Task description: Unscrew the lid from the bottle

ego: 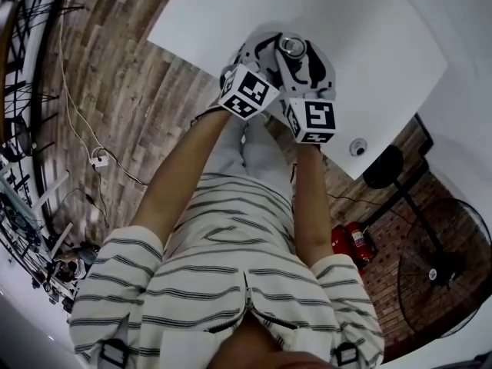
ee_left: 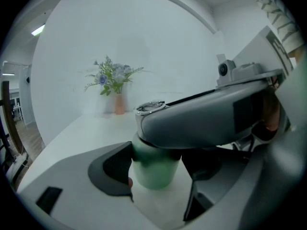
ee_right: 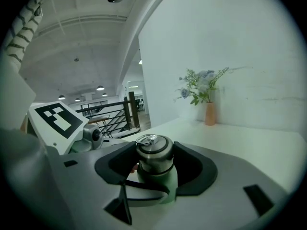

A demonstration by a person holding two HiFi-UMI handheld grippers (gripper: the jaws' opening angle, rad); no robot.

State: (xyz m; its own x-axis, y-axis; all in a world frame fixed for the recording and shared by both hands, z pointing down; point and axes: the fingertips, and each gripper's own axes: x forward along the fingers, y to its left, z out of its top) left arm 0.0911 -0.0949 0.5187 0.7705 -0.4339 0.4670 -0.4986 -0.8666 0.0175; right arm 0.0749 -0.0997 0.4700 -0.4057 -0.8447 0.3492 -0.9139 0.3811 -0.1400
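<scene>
Striped shirt (ego: 231,283) of the person fills the bottom of the head view. Beyond it, both forearms reach to the white bench (ego: 369,44). On the bench the left gripper (ego: 269,52) and the right gripper (ego: 301,61) meet around the metal lid (ego: 290,46).

From the left gripper view, I see its jaws closed on the green bottle (ee_left: 153,171). They grip the body just below the lid and hold it upright on the bench. The right gripper crosses directly above them, at the level of the lid. A vase with flowers (ee_left: 117,97) stands well behind the lid.

From the right gripper view, the lid sits between the jaws. They stand fairly wide, and both seem to lie against the sides of the lid. The lid looks fully seated on the neck, with no gap or tilt that I can make out. So I judge that the grasp is set, and the whole unscrewing and lifting off is left to do.
</scene>
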